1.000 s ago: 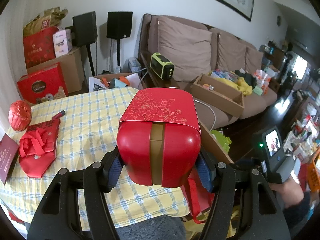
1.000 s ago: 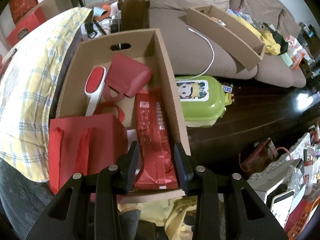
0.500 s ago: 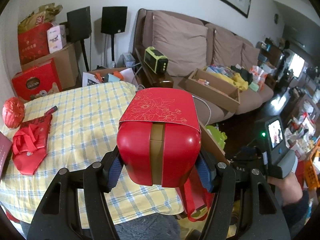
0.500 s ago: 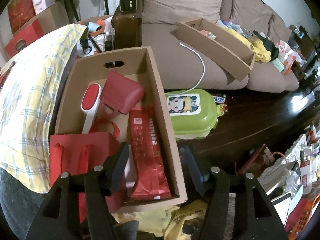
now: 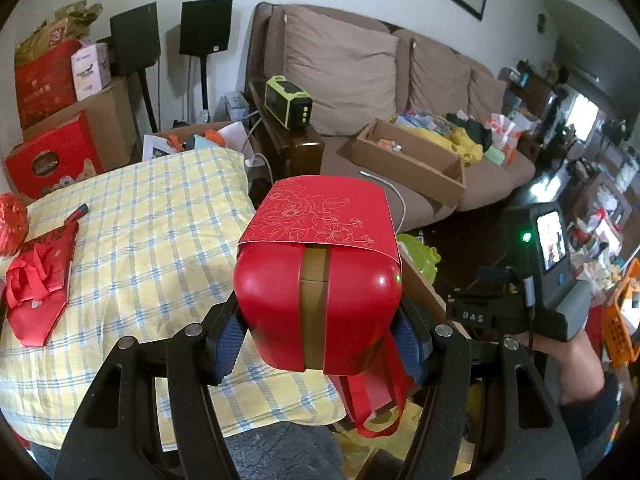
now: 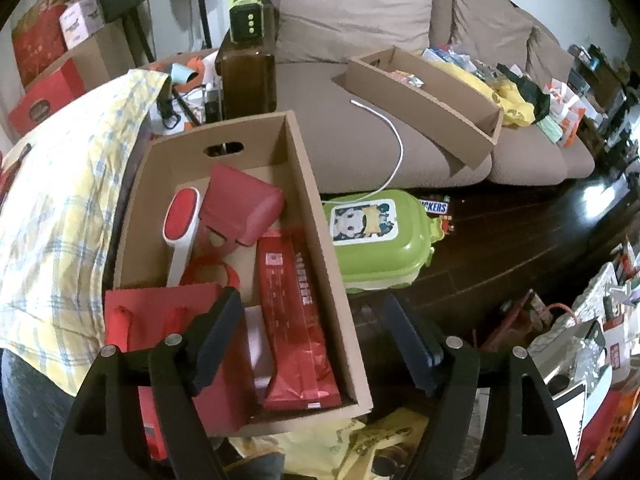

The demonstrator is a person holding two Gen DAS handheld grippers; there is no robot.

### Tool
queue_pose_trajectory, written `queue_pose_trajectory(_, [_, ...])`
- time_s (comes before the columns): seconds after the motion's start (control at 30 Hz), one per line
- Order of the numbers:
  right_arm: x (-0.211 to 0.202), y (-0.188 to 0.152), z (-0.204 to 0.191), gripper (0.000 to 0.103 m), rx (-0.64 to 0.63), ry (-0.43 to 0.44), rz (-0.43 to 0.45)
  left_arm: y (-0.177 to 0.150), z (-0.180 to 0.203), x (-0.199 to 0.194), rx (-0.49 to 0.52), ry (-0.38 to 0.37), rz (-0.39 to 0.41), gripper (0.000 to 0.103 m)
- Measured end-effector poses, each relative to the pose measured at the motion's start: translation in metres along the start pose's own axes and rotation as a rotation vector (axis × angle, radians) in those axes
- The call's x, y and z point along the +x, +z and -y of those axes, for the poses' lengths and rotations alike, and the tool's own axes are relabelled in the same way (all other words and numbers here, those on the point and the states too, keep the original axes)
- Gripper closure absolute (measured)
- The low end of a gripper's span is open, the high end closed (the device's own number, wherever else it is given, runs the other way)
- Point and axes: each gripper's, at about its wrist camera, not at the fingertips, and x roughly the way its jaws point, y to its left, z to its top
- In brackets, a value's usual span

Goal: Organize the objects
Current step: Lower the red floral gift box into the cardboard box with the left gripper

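Observation:
My left gripper (image 5: 318, 328) is shut on a rounded red box (image 5: 318, 276) with a gold band and a flowered red sleeve, held in the air over the right edge of the yellow checked table (image 5: 152, 232). My right gripper (image 6: 312, 336) is open and empty above the near end of a cardboard box (image 6: 316, 216) on the floor. That box holds a red packet (image 6: 296, 312), a red pouch (image 6: 240, 208), a red-and-white brush (image 6: 182, 224) and a red gift bag (image 6: 160, 308). The right gripper's body also shows in the left wrist view (image 5: 532, 280).
On the table lie a red cloth bag (image 5: 36, 292) and a red foil ball (image 5: 12, 224). A green plastic case (image 6: 380, 236) sits on the dark floor beside the box. A brown sofa (image 6: 360, 40) carries another cardboard tray (image 6: 424, 92). Red boxes and speakers stand at back left.
My right gripper opened wide and drew back up from the red packet in the box. My left gripper moved right along the table, still holding the red box.

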Motion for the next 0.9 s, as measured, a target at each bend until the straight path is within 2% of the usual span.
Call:
queue_pose_trajectory(0.13, [-0.005, 0.001, 0.003, 0.022, 0.022, 0.016, 0.020, -0.001, 0.005, 0.010, -0.002, -0.005, -0.024, 0.042])
queue_pose_trajectory(0.33, [-0.004, 0.002, 0.006, 0.022, 0.031, 0.024, 0.014, 0.001, 0.013, 0.034, -0.002, -0.029, -0.068, 0.042])
queue_pose_trajectory(0.9, [-0.004, 0.003, 0.010, 0.022, 0.054, 0.043, 0.015, 0.000, 0.026, 0.142, 0.013, 0.051, -0.269, 0.042])
